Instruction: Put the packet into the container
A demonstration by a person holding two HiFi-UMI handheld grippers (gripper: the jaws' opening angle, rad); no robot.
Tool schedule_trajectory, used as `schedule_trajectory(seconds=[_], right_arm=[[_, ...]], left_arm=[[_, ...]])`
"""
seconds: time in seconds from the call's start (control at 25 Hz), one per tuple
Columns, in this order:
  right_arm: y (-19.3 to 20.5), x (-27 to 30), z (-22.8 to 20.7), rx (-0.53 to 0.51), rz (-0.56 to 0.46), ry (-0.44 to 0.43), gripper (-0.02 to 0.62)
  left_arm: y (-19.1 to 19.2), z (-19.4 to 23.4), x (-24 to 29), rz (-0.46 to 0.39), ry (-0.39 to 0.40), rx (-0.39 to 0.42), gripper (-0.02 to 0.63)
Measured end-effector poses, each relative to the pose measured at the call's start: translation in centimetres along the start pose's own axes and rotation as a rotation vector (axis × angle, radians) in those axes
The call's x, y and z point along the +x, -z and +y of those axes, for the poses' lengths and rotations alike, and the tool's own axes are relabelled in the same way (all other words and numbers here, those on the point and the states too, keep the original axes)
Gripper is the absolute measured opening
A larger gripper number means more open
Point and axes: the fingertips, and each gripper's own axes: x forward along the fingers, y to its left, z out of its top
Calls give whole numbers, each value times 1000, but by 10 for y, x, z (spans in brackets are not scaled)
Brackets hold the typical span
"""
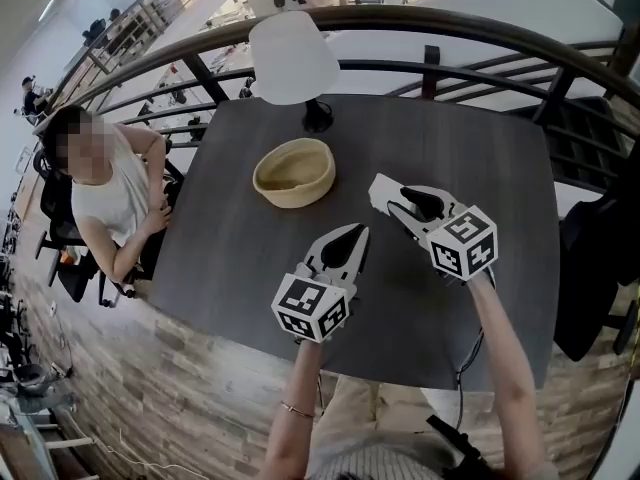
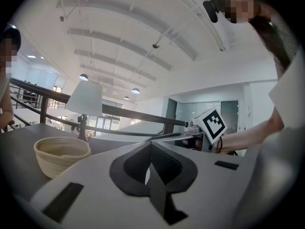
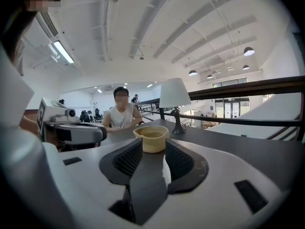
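Note:
A round woven container (image 1: 293, 171) stands on the dark table (image 1: 240, 268), near its middle. It also shows in the left gripper view, low at the left (image 2: 62, 154). My right gripper (image 1: 383, 196) hovers to its right with its jaws open and nothing between them. In the right gripper view the container (image 3: 151, 137) sits straight ahead between the parted jaws of the right gripper (image 3: 153, 146). My left gripper (image 1: 355, 230) is nearer me, pointing toward the container, its jaws meeting at the tip (image 2: 151, 143). No packet shows in any view.
A white-shaded table lamp (image 1: 291, 58) stands at the table's far edge behind the container. A person (image 1: 110, 193) sits at the left side with an arm on the table. A dark curved railing (image 1: 450, 28) runs behind the table.

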Motion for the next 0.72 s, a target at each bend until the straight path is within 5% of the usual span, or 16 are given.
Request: schedule_trajectory(seconds=[0.28, 0.72], right_arm=[[23, 18, -53, -14, 136, 25, 180], [71, 40, -74, 91, 263, -31, 179]], left_arm=[[10, 12, 38, 45, -11, -40, 8], [28, 27, 63, 83, -23, -63, 8]])
